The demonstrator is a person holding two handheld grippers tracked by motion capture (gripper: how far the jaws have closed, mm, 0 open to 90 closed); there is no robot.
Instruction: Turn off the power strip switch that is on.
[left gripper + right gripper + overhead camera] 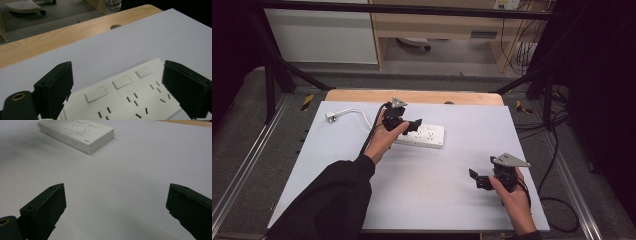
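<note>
At the near right edge of the white table covering (422, 180), the right gripper (479, 179) is hovering in a person's right hand (514, 197), its two black jaws spread wide with nothing between them. A grey three-cornered plate is sitting on top of it. Ahead of those jaws, well apart across bare white surface, a white rectangular plastic power strip (77, 132) is lying flat. Farther along, the left gripper (408, 125) is resting in the left hand (384, 137) at the strip's near-left end, jaws likewise parted wide and holding nothing; in the left gripper view the strip (130, 97) is lying between and just beyond them, three rocker switches and rows of socket slots facing up. Beyond that gripper, a white cable with a small white plug (331, 116) is trailing toward the far left corner, with the bare light wooden tabletop edge (362, 95) behind it.
</note>
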